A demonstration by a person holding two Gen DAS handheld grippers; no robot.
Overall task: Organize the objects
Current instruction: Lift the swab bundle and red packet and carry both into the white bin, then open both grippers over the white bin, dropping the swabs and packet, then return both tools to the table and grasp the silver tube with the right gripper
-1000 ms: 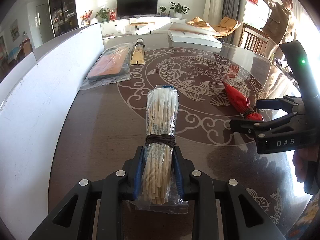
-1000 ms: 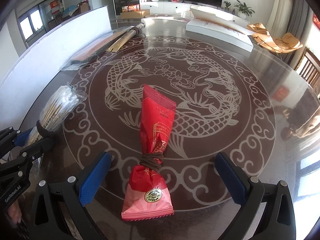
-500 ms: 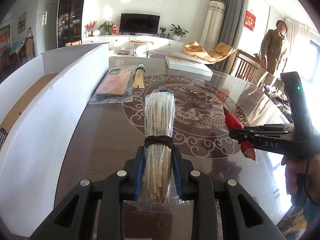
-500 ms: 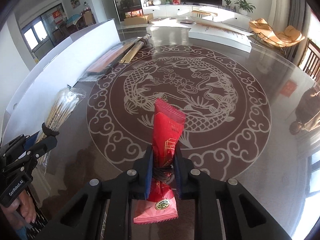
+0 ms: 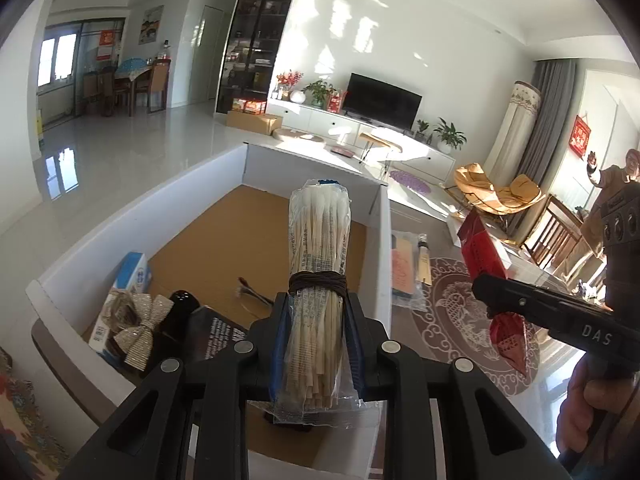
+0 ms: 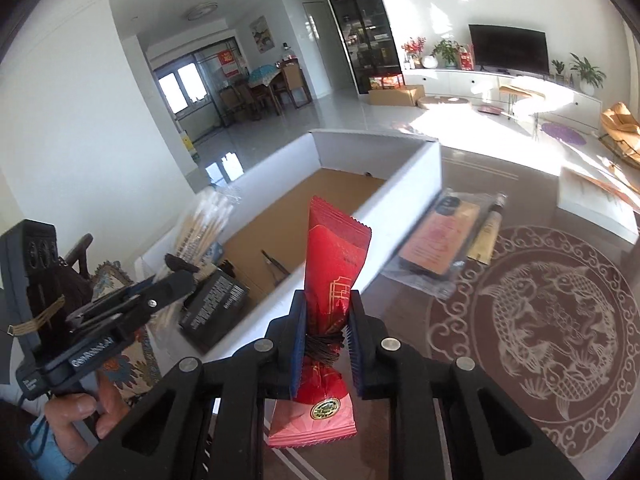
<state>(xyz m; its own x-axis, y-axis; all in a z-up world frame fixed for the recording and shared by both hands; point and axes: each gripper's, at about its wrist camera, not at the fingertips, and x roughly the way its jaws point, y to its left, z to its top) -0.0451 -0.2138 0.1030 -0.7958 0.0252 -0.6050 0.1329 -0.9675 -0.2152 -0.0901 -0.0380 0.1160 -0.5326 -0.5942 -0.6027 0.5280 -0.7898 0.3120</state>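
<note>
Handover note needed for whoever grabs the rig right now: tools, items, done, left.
Left tool: shut on the bundle of sticks, held above the white box.
Right tool: shut on the red packet, held over the box's near wall, beside the table.
Done: box holds the black carton, bow and blue-white carton.
Left: drop both held items in the box, then fetch the bagged orange pack and gold tube from the table.
</note>
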